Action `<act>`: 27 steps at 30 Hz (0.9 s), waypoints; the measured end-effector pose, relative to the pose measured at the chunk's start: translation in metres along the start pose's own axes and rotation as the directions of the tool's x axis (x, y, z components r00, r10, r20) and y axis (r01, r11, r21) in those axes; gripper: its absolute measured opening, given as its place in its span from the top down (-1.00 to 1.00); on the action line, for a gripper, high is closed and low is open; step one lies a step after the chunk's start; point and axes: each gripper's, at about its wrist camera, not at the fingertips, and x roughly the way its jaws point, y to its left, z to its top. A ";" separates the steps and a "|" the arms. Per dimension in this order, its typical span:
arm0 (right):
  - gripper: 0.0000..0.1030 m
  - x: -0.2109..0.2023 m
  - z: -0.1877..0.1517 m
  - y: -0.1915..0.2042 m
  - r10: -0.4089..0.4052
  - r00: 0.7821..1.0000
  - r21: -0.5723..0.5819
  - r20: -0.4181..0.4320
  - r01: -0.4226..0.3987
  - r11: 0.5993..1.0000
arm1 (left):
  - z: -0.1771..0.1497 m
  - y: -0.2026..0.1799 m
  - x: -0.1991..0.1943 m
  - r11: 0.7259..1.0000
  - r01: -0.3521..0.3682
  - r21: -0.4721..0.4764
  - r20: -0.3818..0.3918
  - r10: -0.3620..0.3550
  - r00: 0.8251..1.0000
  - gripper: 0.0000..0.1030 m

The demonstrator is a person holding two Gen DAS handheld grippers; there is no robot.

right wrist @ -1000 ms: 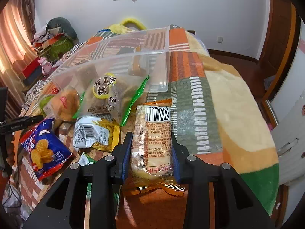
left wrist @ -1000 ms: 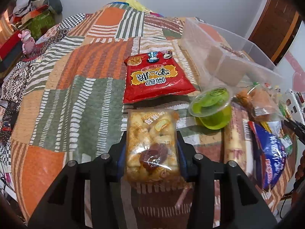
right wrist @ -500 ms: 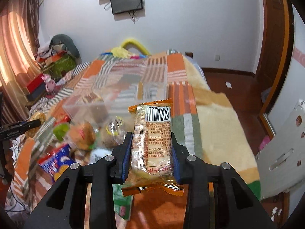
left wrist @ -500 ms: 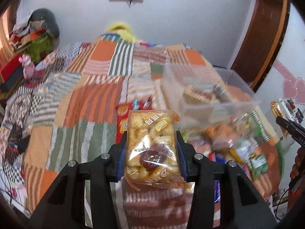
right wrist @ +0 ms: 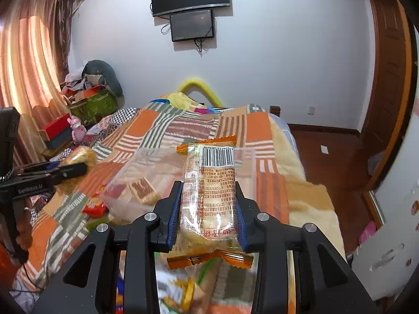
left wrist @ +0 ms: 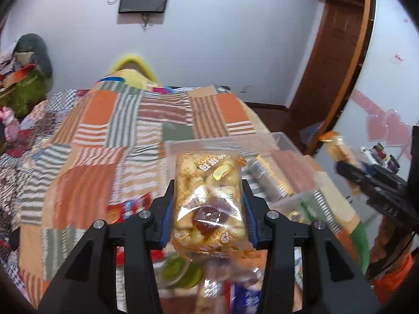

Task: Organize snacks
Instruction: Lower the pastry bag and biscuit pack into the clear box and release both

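Observation:
My left gripper (left wrist: 208, 209) is shut on a clear pastry bag with a dark date on top (left wrist: 209, 201), held up above the bed. My right gripper (right wrist: 208, 212) is shut on an orange-edged cake packet with a barcode (right wrist: 209, 183), also lifted. A clear plastic bin (left wrist: 275, 162) lies ahead on the patchwork blanket with a few packets inside; it also shows in the right wrist view (right wrist: 146, 180). Each gripper shows in the other's view, the right one (left wrist: 366, 180) and the left one (right wrist: 52, 172).
Loose snacks lie blurred below: a red bag (left wrist: 125, 209), a green jelly cup (left wrist: 178, 272), a blue bag (left wrist: 243, 298). The patchwork blanket (right wrist: 183, 128) covers the bed. Clutter and boxes (right wrist: 89, 99) stand at the left; wood floor (right wrist: 327, 146) is at the right.
Both grippers have risen from the bed with their snacks and tilted up, so the wall and screens now show. The bin has come in front of both.

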 end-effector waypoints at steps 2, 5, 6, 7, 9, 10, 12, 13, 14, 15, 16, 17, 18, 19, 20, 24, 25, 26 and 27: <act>0.37 0.008 0.003 0.001 0.002 1.000 0.002 0.002 -0.002 1.000 | 0.008 -0.012 0.013 1.000 0.008 0.027 -0.005 -0.008 1.000 0.14; 0.37 0.023 0.009 -0.001 0.007 1.000 0.012 -0.010 -0.007 1.000 | 0.015 -0.026 0.029 0.998 0.016 0.055 -0.011 -0.016 1.000 0.14; 0.37 0.028 0.011 -0.002 0.003 1.000 0.011 -0.015 -0.003 1.000 | 0.018 -0.032 0.037 0.998 0.019 0.064 -0.017 -0.018 1.000 0.14; 0.37 0.032 0.013 -0.004 0.002 1.000 0.011 -0.021 -0.001 1.000 | 0.019 -0.036 0.043 0.997 0.020 0.068 -0.022 -0.019 1.000 0.14; 0.37 0.040 0.015 -0.007 0.000 0.999 0.017 -0.037 0.000 1.000 | 0.020 -0.042 0.054 0.997 0.027 0.077 -0.033 -0.025 0.999 0.14; 0.37 0.047 0.015 -0.009 0.003 0.999 0.020 -0.051 -0.002 1.000 | 0.020 -0.048 0.064 0.996 0.031 0.084 -0.045 -0.028 0.999 0.14; 0.37 0.050 0.015 -0.012 -0.014 0.998 0.015 -0.067 0.015 1.000 | 0.019 -0.054 0.076 0.995 0.030 0.092 -0.062 -0.025 0.998 0.14; 0.37 0.051 0.014 -0.013 -0.023 0.997 0.011 -0.074 0.024 1.000 | 0.019 -0.059 0.087 0.995 0.029 0.097 -0.078 -0.022 0.997 0.14; 0.37 0.055 0.011 -0.015 -0.029 0.996 0.008 -0.087 0.030 1.000 | 0.018 -0.063 0.094 0.994 0.028 0.102 -0.091 -0.019 0.996 0.14; 0.37 0.056 0.011 -0.016 -0.036 0.995 0.007 -0.095 0.037 0.999 | 0.018 -0.065 0.099 0.994 0.026 0.106 -0.099 -0.016 0.995 0.14; 0.37 0.058 0.008 -0.017 -0.040 0.994 0.006 -0.106 0.041 0.999 | 0.017 -0.068 0.106 0.994 0.020 0.111 -0.114 -0.007 0.993 0.14; 0.37 0.059 0.009 -0.020 -0.043 0.993 0.006 -0.111 0.044 0.999 | 0.016 -0.070 0.111 0.994 0.017 0.111 -0.126 -0.003 0.992 0.14; 0.37 0.060 0.006 -0.021 -0.045 0.992 0.008 -0.120 0.047 0.999 | 0.015 -0.071 0.117 0.994 0.018 0.107 -0.143 -0.003 0.990 0.14; 0.37 0.060 0.007 -0.022 -0.045 0.991 0.010 -0.125 0.047 0.999 | 0.014 -0.071 0.122 0.995 0.019 0.102 -0.161 -0.003 0.987 0.14; 0.37 0.060 0.006 -0.024 -0.045 0.991 0.011 -0.128 0.046 0.999 | 0.013 -0.070 0.125 0.995 0.018 0.099 -0.176 0.000 0.984 0.14; 0.35 0.061 0.005 -0.027 -0.041 0.989 0.029 -0.142 0.045 0.999 | 0.013 -0.067 0.126 0.996 0.013 0.090 -0.177 0.003 0.984 0.12; 0.35 0.060 0.005 -0.027 -0.041 0.989 0.029 -0.142 0.046 0.999 | 0.014 -0.065 0.122 0.996 0.024 0.086 -0.171 -0.009 0.985 0.11; 0.33 0.059 0.006 -0.027 -0.043 0.989 0.028 -0.140 0.047 0.998 | 0.015 -0.064 0.118 0.996 0.031 0.081 -0.164 -0.017 0.986 0.09; 0.31 0.057 0.007 -0.027 -0.042 0.989 0.027 -0.139 0.047 0.999 | 0.016 -0.064 0.115 0.996 0.035 0.080 -0.158 -0.022 0.987 0.07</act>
